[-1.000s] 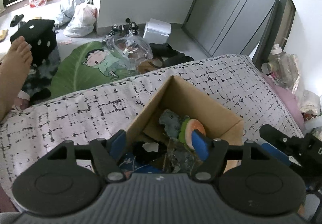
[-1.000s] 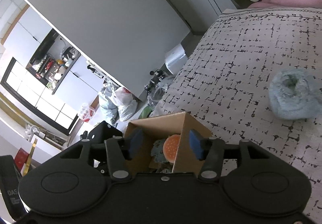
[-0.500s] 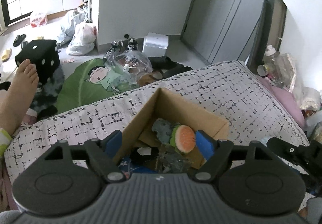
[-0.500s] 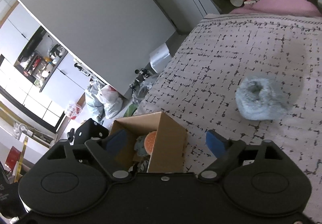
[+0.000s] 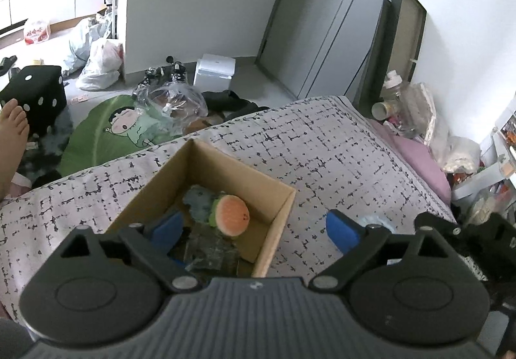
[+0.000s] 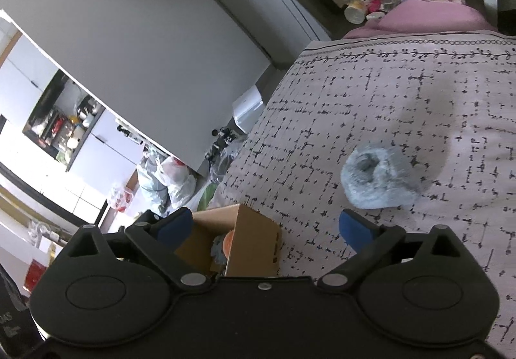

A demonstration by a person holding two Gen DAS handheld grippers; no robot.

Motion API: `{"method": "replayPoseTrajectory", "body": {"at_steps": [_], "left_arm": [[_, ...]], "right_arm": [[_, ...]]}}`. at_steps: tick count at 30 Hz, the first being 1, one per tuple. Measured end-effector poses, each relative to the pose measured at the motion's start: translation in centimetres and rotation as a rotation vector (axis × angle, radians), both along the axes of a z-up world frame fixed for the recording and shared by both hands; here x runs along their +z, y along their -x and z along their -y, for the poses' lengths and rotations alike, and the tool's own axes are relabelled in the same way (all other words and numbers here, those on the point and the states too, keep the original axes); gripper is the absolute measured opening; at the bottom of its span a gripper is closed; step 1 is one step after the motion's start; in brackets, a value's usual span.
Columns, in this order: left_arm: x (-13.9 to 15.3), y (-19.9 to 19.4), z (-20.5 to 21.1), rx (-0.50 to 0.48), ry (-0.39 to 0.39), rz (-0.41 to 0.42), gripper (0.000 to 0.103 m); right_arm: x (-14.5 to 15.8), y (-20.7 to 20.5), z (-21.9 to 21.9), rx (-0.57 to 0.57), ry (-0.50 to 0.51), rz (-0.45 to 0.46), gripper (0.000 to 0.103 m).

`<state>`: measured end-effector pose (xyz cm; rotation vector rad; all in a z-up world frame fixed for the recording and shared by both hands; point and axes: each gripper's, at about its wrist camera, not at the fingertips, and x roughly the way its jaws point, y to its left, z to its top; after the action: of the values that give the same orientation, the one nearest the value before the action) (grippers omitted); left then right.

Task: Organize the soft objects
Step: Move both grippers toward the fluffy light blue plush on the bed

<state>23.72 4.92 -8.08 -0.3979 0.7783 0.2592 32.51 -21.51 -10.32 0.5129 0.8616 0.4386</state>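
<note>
Both pairs of tongs have spread wider than a second ago. The left gripper (image 5: 254,228) and right gripper (image 6: 264,226) gape wide, holding nothing. The cardboard box (image 5: 277,220) on the bedspread (image 6: 354,94) contains an orange plush (image 5: 231,214); the fluffy blue ring (image 6: 379,180) lies well apart.

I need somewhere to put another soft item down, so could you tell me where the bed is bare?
The bedspread lies bare between the cardboard box and the pink pillow, beyond the fluffy blue item. Another bare strip runs left of the box toward the bed edge. The box itself is crowded with soft toys.
</note>
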Motion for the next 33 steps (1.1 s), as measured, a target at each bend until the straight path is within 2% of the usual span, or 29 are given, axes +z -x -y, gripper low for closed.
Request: {"method": "replayPoseTrajectory", "body": {"at_steps": [2,5,8,23,30,33], "left_arm": [[0.3,-0.1,0.9,-0.011,-0.023,0.002,0.100],[0.6,-0.4,2.1,-0.035,-0.031,0.011,0.102],[0.7,-0.7,3.2,-0.046,-0.032,0.009,0.102],[0.8,-2.9,7.6,-0.093,-0.038,0.013,0.102],[0.3,-4.0,10.0,-0.151,-0.082,0.028,0.102],[0.1,-4.7,10.5,-0.163,-0.065,0.034,0.102]], "right_arm": [[0.1,-0.2,0.9,-0.015,-0.013,-0.004,0.099],[0.1,-0.3,2.0,-0.029,-0.032,-0.015,0.100],[0.0,-0.5,3.0,-0.039,-0.050,-0.028,0.103],[-0.5,-1.8,7.6,-0.120,-0.079,-0.090,0.103],[-1.9,-2.7,10.3,-0.180,-0.164,-0.151,0.103],[-2.3,-3.0,10.8,-0.200,-0.163,-0.158,0.103]]}}
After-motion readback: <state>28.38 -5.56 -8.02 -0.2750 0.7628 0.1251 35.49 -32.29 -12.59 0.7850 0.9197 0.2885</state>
